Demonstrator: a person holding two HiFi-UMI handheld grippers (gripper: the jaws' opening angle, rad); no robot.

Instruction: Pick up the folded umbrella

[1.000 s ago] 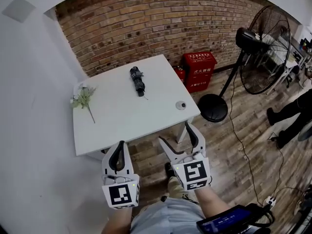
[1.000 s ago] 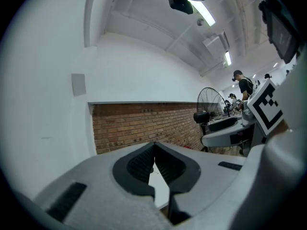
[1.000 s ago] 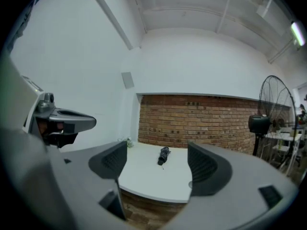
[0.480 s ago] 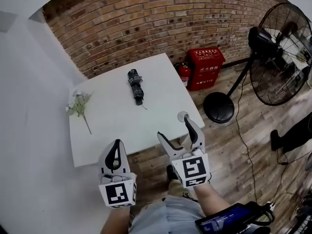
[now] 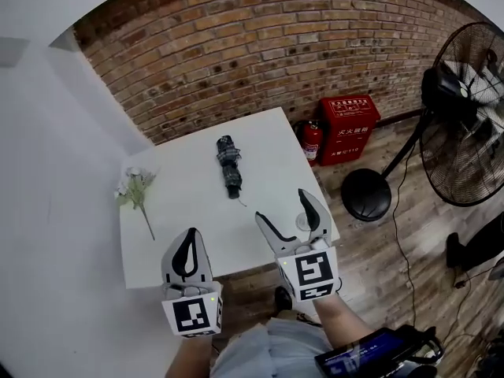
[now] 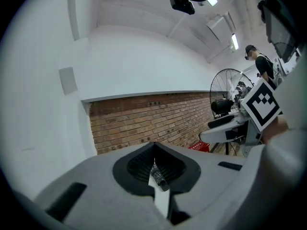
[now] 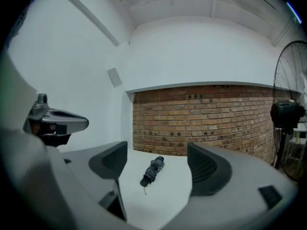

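Note:
The folded umbrella (image 5: 229,164), dark with a short wrist strap, lies lengthwise on the far middle of the white table (image 5: 185,203). My left gripper (image 5: 189,242) hovers at the table's near edge with its jaws closed together and nothing in them. My right gripper (image 5: 285,213) is open over the near right corner, well short of the umbrella. In the right gripper view the umbrella (image 7: 152,170) lies ahead between the spread jaws of the right gripper (image 7: 158,163). The left gripper (image 6: 154,150) shows only a thin slit, through which part of the umbrella (image 6: 159,178) appears.
An artificial flower sprig (image 5: 135,195) lies at the table's left side. A small round object (image 5: 302,221) sits by the right gripper's jaws. Behind the table is a brick wall; to the right stand a red box (image 5: 353,128), a fire extinguisher (image 5: 312,138) and a floor fan (image 5: 465,124).
Both grippers have advanced from in front of the table to over its near edge. The umbrella sits nearer in view. Jaw states are unchanged.

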